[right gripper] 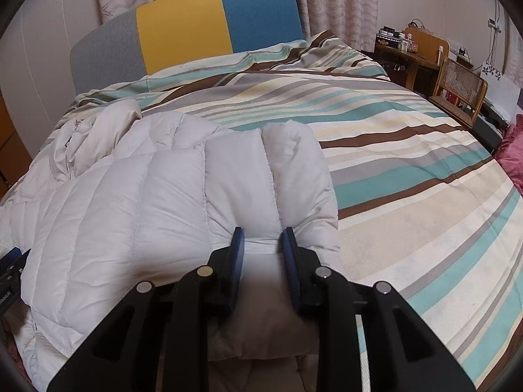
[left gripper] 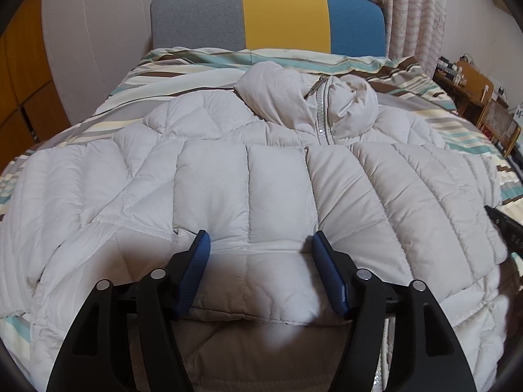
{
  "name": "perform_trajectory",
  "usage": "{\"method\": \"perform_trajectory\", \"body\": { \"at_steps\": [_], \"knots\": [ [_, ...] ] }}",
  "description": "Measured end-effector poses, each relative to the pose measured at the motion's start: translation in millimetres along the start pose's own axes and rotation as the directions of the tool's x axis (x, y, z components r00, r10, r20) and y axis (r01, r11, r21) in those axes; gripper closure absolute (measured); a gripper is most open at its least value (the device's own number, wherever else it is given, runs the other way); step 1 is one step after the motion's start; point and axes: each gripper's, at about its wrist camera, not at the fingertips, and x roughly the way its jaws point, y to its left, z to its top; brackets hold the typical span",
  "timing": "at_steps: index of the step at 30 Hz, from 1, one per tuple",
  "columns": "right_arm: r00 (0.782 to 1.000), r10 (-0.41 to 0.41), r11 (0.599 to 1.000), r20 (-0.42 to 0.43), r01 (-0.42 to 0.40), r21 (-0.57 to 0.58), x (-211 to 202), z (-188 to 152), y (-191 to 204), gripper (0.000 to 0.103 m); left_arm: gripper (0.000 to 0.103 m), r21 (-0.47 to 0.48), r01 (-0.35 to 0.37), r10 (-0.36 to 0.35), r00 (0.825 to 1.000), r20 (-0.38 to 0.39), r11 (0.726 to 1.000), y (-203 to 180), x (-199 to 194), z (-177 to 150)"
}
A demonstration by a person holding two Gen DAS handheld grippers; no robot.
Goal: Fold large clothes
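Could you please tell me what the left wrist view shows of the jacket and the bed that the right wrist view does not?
Only the left wrist view shows the jacket's zipper clearly, running up the bunched collar, and the full spread of the white puffer jacket.

Only the right wrist view shows the wide bare stretch of striped bedcover beside the jacket, and the pink fabric at the bed's far edge.

Both show the grey, yellow and blue headboard, the curtains and wooden furniture, and a hand-held gripper at the folded jacket's near edge.
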Motion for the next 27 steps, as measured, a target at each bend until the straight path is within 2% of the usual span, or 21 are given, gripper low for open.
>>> {"method": "perform_trajectory", "body": {
  "at_steps": [8,10,11,15,22,25,27],
  "knots": [
    [1.0,0.0,1.0,0.001,0.0,-0.001,-0.9,-0.4,1.0,0.079,0.037,-0.011,0.06,-0.06,0.998,0.001,0.998,20.3,-26.6,-1.3],
    [1.0,-0.003,1.0,0.002,0.003,0.001,-0.8,-0.4,1.4,0.079,0.028,-0.053,0.052,-0.051,0.998,0.023,0.997,38.1,-39.2,-1.9],
    [1.0,-0.004,1.0,0.002,0.004,0.0,-0.9,-0.4,1.4,0.079,0.015,-0.077,0.031,-0.028,0.999,0.032,0.997,46.8,-44.2,-2.5],
    [1.0,-0.003,1.0,0.002,0.003,0.0,-0.9,-0.4,1.2,0.079,0.014,-0.217,0.011,0.008,0.996,0.088,0.976,101.7,-66.3,-6.2],
    [1.0,-0.001,1.0,0.003,0.001,0.002,-1.2,-0.4,1.8,0.078,0.014,-0.397,-0.127,0.17,0.983,0.074,0.909,198.7,-92.7,-16.8],
    [1.0,-0.002,1.0,0.004,0.002,0.002,-1.4,-0.1,1.0,0.078,0.014,-0.48,-0.208,0.254,0.967,0.032,0.852,244.2,-99.6,-27.5],
    [1.0,-0.001,1.0,0.004,0.001,0.003,-1.4,-0.1,0.9,0.078,0.014,-0.546,-0.262,0.31,0.951,-0.005,0.796,275.6,-104.5,-40.0]
  ]
}}
